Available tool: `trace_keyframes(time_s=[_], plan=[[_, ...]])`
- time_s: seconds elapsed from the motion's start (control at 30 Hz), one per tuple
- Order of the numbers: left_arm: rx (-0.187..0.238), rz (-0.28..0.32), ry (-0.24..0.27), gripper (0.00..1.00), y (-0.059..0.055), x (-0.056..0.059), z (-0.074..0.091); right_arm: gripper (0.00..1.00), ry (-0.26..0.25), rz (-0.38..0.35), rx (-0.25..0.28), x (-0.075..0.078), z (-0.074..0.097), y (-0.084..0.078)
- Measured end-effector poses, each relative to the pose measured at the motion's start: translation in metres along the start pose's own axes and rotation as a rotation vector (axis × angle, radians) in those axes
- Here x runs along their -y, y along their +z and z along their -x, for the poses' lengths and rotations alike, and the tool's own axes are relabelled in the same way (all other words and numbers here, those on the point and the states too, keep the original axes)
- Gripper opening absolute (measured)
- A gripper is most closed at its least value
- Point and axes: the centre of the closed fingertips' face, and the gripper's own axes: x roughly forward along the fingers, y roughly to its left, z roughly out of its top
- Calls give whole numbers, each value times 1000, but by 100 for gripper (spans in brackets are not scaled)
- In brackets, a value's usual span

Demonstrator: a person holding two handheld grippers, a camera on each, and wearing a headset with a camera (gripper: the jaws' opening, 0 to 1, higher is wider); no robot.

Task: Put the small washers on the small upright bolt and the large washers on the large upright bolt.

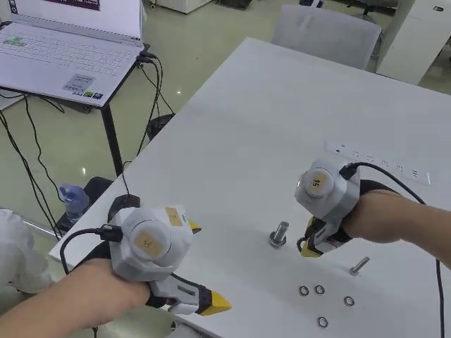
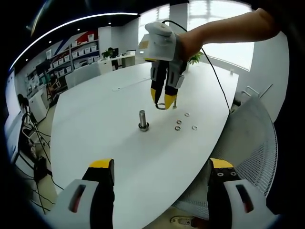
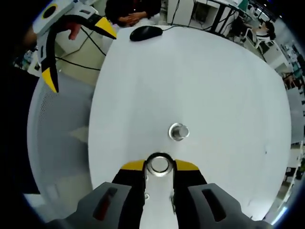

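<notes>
**Tabletop** (image 1: 268, 120): white, with a rounded near corner.

**Large bolt** (image 1: 279, 235): stands upright on its head, near the tabletop's near edge. Its shank is bare.

**Small bolt** (image 1: 359, 265): also upright, to the right of the large bolt and apart from it, toward the same edge.

**Loose washers**: four, lying flat between the bolts and the near edge. Two (image 1: 304, 290) (image 1: 320, 289) lie side by side. One (image 1: 349, 301) lies to their right. One (image 1: 322, 322) lies closest to the edge.

**Right gripper** (image 1: 310, 248): the fingers are pinched narrow on a large washer (image 3: 159, 155). The washer is held just beside the large bolt, not over it.

**Left gripper** (image 1: 206, 265): at the near left corner of the tabletop. The fingers are spread wide with nothing between them.

**Off the tabletop**: an open laptop (image 1: 63, 49) on a separate stand beyond the left edge, and a bottle (image 1: 74, 201) on the floor below it.
</notes>
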Motion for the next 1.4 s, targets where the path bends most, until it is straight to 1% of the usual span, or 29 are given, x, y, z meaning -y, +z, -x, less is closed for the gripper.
trace_keyframes(time_s=[0.07,0.1,0.17,0.37,0.5,0.63,0.77,0.93,1.07,1.2,1.4], plan=[[1,0,1,79,1,0,2,21,-6,-10,2,6,1,1],[8,0,2,79,4,0,3,21,-8,-11,2,8,1,3],[15,5,1,79,5,0,4,21,-20,-4,5,13,2,7],[7,-2,0,80,4,-2,2,21,-37,7,7,23,3,19],[-1,-14,-2,80,4,-2,-1,21,-46,18,-2,29,-1,26],[2,-15,-9,81,6,-1,-3,21,-46,21,-4,32,-6,30],[0,-14,-16,81,7,-1,-5,21,-37,23,-5,33,-11,35],[1,-10,-17,81,6,-3,-5,21,-33,33,-9,35,-17,40],[-1,-9,-18,82,5,-5,-4,21,-25,33,-24,36,-24,40],[-11,-22,-15,83,4,-6,-3,21,-13,27,-35,35,-27,38],[-13,-20,-17,84,3,-6,-4,21,-5,25,-41,34,-30,38]])
